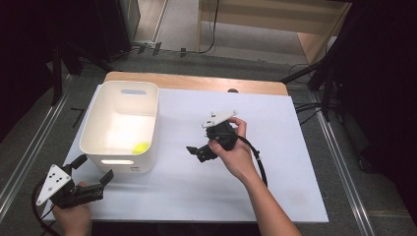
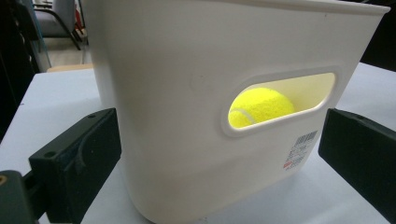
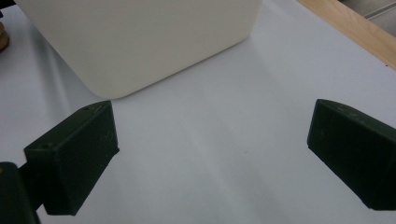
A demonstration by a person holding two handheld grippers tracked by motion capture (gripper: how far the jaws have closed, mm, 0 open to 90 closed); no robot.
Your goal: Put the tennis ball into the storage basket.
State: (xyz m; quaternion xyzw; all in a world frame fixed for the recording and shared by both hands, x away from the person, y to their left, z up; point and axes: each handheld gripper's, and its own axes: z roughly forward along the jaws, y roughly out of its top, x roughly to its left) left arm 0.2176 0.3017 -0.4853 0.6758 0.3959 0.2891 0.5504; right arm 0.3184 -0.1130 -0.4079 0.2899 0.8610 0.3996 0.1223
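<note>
I count one white bin [image 1: 120,125] on the table and one yellow tennis ball [image 1: 141,147] lying inside it, in the near corner on the side toward my right hand; in the left gripper view the ball [image 2: 261,107] shows through the one handle slot cut in the near wall, with one barcode sticker just below that slot. A second slot is cut in the far wall. I hold two grippers. My left gripper [image 1: 93,169] sits at the near left corner of the table, its jaws spread wide and empty, pointed at the bin's near wall [image 2: 187,93] and close to it without touching. My right gripper [image 1: 194,150] hovers over the middle of the table, to the right of the bin, jaws likewise parted with nothing between them; in the right gripper view they frame bare tabletop, with the bin's corner [image 3: 140,42] beyond. The table [image 1: 275,172] is covered by one plain white sheet, with a strip of wood showing along its far edge. Around it are grey floor, dark stands and cables.
</note>
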